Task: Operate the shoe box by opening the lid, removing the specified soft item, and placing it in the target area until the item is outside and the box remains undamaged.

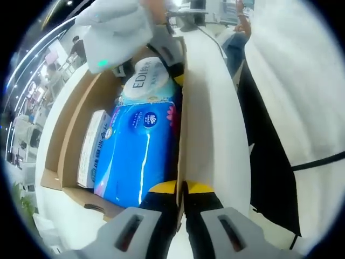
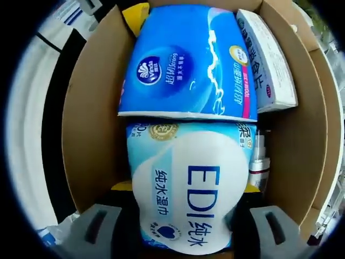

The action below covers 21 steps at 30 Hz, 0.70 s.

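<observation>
An open cardboard shoe box (image 1: 67, 135) (image 2: 91, 124) holds several items. Deepest in the left gripper view lies a soft white and pale-blue EDI wipes pack (image 1: 152, 81) (image 2: 194, 183). A glossy blue tissue pack (image 1: 141, 156) (image 2: 186, 59) lies next to it. A flat white carton (image 1: 92, 148) (image 2: 267, 59) stands against one wall. My right gripper (image 2: 186, 188) has a jaw on each side of the EDI pack and squeezes it; its grey body (image 1: 118, 32) shows over the box's far end. My left gripper (image 1: 181, 189) is shut on the box's side wall (image 1: 181, 135).
The white open lid (image 1: 215, 135) slopes away outside the gripped wall. Beyond it are a black surface (image 1: 269, 162) and a white one (image 1: 302, 81). A small silvery item (image 2: 260, 156) is wedged between the EDI pack and the wall. A person (image 1: 241, 27) stands far off.
</observation>
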{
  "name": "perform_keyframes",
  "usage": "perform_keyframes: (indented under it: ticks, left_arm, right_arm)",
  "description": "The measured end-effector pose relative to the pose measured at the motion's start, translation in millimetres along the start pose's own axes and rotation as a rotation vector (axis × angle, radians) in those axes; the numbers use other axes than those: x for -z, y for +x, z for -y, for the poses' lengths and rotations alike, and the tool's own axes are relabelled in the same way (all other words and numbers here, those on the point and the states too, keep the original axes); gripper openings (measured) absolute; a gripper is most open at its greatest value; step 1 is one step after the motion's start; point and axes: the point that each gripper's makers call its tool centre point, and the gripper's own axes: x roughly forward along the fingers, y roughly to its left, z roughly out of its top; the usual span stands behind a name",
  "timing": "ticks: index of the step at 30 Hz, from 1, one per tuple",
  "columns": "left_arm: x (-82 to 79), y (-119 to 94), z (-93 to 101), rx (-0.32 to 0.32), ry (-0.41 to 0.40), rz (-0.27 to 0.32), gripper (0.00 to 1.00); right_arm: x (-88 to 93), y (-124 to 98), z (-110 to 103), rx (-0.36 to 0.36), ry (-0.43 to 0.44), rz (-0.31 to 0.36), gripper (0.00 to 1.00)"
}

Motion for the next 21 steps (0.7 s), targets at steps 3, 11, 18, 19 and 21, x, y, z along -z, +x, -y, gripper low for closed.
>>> perform_keyframes:
  ticks: [3,11,18,19,21]
  left_arm:
    - [0.1,0,0.0,0.001,-0.001,-0.002,0.03]
    - [0.0,0,0.3,0.005,0.007,0.006,0.02]
    - [-0.2,-1,0.9,0.014,0.007,-0.002,0.02]
    - [0.0,0,0.8,0.016,0.007,-0.003,0.02]
    - [0.0,0,0.6,0.016,0.005,-0.003,0.02]
  right_arm:
    - [-0.2,-1,1,0.002,0.006,0.008,0.68]
    - [2.4,-4,2,-0.032,0.004,0.021,0.63]
    - [0.6,-11,1,-0.035,0.026,0.040,0.62]
    - [0.0,-13,1,-0.044,0.036,0.045,0.62]
    - [-0.8,-20,-1,-0.044,0.037,0.057,0.61]
